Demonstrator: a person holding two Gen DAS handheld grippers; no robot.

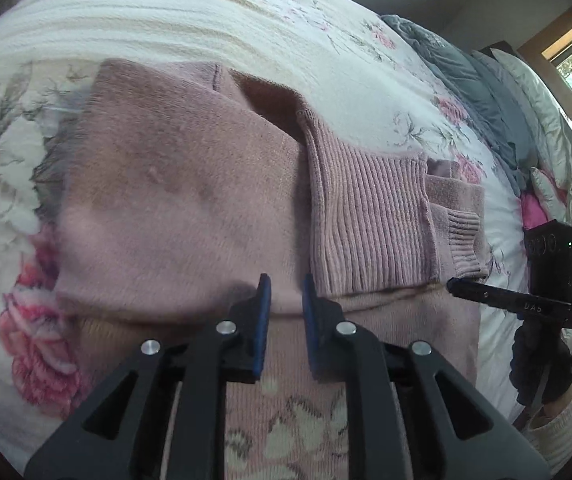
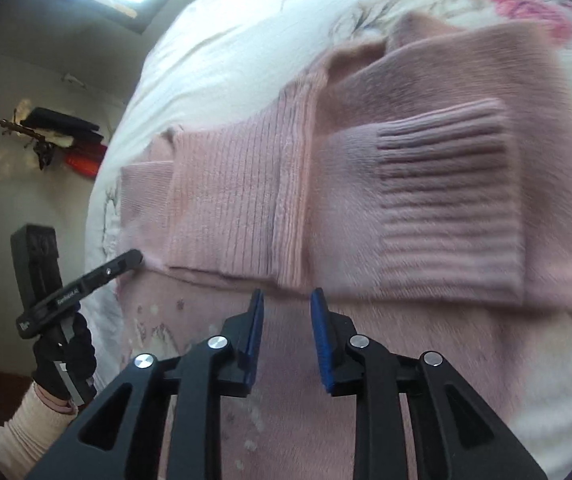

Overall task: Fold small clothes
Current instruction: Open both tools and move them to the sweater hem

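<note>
A pink knit sweater (image 1: 173, 208) lies flat on a floral bedspread (image 1: 145, 12), its sleeves folded across the body. A ribbed band (image 1: 366, 220) and a ribbed cuff (image 1: 462, 236) lie on top. My left gripper (image 1: 286, 280) hovers open just over the sweater's lower part, nothing between its blue pads. In the right wrist view the sweater (image 2: 426, 92) fills the frame, with a ribbed cuff (image 2: 446, 200) on it. My right gripper (image 2: 288, 294) is open over it, holding nothing. Each gripper shows side-on in the other's view: right (image 1: 452, 284), left (image 2: 135, 258), at the sweater's edges.
A grey blanket (image 1: 466, 72) and pale pillows (image 1: 538, 92) are piled at the far right of the bed, with bright pink cloth (image 1: 542, 216) beside them. Gloved hands (image 2: 61, 356) hold the grippers. A wall rack with dark items (image 2: 61, 132) hangs beyond the bed.
</note>
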